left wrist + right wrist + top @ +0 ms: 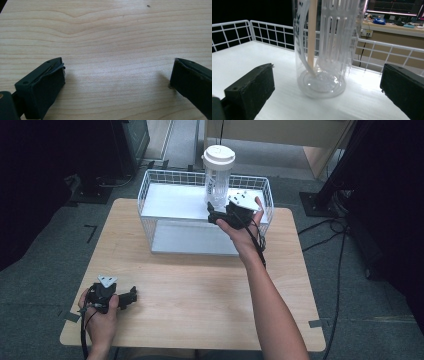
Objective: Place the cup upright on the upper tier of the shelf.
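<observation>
On the light wooden surface (200,285) a white wire basket (150,215) is standing at the far side, and its floor is a flat white sheet. Around the surface the room is looking dark: grey carpet floor (45,250), black cables (340,265) lying on the right, and black stands at both far corners. Behind the basket a piece of pale wooden furniture (280,132) is showing.

Inside the basket, toward its right end, a tall clear plastic tumbler (218,180) is standing upright on the white floor. It is wearing a white round lid (218,155). From the right claw view the tumbler (324,47) is looking transparent, with long vertical slots in an inner part and a pale straight stick (312,35) running down inside it. Some letters are printed on the wall, but I cannot read them fully.

I am holding my right claw (212,216) inside the basket, just at the foot of the tumbler. Its jaws are spread wide, one on each side of the tumbler's base, and they are not touching it.

I am resting my left claw (131,296) low over the near left corner of the surface, well apart from the basket. Its jaws are also spread wide, with bare wood grain between them.
</observation>
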Motion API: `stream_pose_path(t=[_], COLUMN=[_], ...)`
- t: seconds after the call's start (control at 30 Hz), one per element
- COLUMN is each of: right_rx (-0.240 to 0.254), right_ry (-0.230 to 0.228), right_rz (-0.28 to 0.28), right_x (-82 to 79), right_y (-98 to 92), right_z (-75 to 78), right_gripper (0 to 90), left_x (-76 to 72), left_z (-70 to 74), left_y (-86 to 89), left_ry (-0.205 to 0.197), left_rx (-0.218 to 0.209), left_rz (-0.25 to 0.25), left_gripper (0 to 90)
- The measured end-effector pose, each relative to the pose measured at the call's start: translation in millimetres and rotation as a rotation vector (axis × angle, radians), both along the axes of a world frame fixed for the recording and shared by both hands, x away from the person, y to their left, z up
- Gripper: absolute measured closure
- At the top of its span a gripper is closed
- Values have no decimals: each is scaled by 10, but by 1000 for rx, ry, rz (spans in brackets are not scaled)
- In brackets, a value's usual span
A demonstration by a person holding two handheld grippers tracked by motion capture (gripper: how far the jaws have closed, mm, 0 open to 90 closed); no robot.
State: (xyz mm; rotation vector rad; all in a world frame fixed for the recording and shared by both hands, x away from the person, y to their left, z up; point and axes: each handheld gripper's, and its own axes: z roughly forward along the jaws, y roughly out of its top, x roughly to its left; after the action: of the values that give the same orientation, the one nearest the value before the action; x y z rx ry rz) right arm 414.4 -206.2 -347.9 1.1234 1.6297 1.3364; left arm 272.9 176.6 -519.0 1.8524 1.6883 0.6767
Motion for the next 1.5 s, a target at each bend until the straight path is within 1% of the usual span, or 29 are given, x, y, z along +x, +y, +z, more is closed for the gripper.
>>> stream_pose_path(t=[0.13,0.23,0.3,0.43,0.53,0.63,0.83,0.87,1.0,1.1,1.27,1.5], right_rx=[-8,13,1,6,-9,-29,-33,-26,-40,-37,-33,-32], right_ry=[3,12,19,19,8,-5,-24,-20,-18,-11,5,35], right_rz=[12,21,17,17,4,6,12,13,11,8,-4,-17], right_x=[-81,-152,-194,-287,-361,-440,-586,-616,-685,-727,-782,-855], right_y=[-50,-91,-112,-171,-216,-251,-308,-319,-361,-405,-489,-602], right_z=[-59,-101,-132,-186,-227,-261,-314,-330,-395,-448,-544,-717], right_gripper=[0,0,0,0,0,0,0,0,0,0,0,0], left_x=[0,0,0,0,1,1,0,0,0,0,1,0], left_z=[0,-1,-1,-1,-1,-1,0,-1,-1,0,-2,-2], left_y=[0,0,-1,-1,0,0,0,-1,0,1,-1,-1], left_ry=[0,-1,-1,-2,-2,-2,-2,-2,-2,0,-3,-2], left_rx=[0,0,0,0,1,1,1,1,1,2,-1,0], left_rz=[0,0,1,2,1,1,1,2,0,-1,2,1], left_gripper=[0,0,0,0,0,0,0,0,0,0,0,0])
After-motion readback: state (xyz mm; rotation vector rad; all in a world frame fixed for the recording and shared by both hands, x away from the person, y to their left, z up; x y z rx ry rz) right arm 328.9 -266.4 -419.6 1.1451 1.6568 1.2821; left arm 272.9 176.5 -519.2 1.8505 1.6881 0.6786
